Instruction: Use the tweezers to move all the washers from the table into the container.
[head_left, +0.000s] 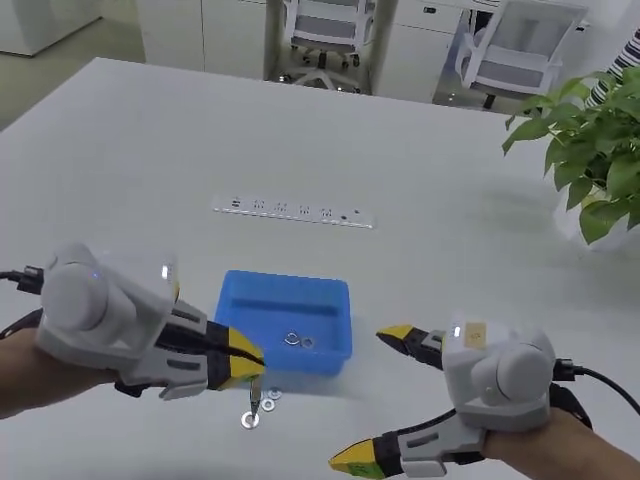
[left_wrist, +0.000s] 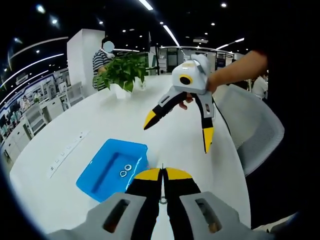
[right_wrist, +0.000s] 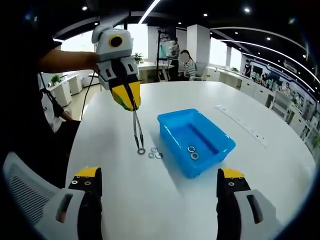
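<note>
A blue container (head_left: 332, 296) sits on the grey table with two washers (head_left: 298, 341) inside, also visible as washers (right_wrist: 192, 152) in the container (right_wrist: 220, 145). My left gripper (head_left: 255, 360) is shut on thin metal tweezers (head_left: 254, 395) that point down. Their tips rest at one loose washer (head_left: 250, 420) on the table in front of the container. Two or three more loose washers (right_wrist: 154, 154) lie just beside it. My right gripper (head_left: 375, 400) hovers open and holds nothing, to the right of the washers. The left gripper view shows the container (left_wrist: 97, 172) and the right gripper (left_wrist: 178, 135).
A white power strip (head_left: 292, 211) lies on the table beyond the container. A potted plant (head_left: 590, 150) stands at the far right edge. Office chairs (head_left: 325, 30) stand behind the table. People stand far off in the room.
</note>
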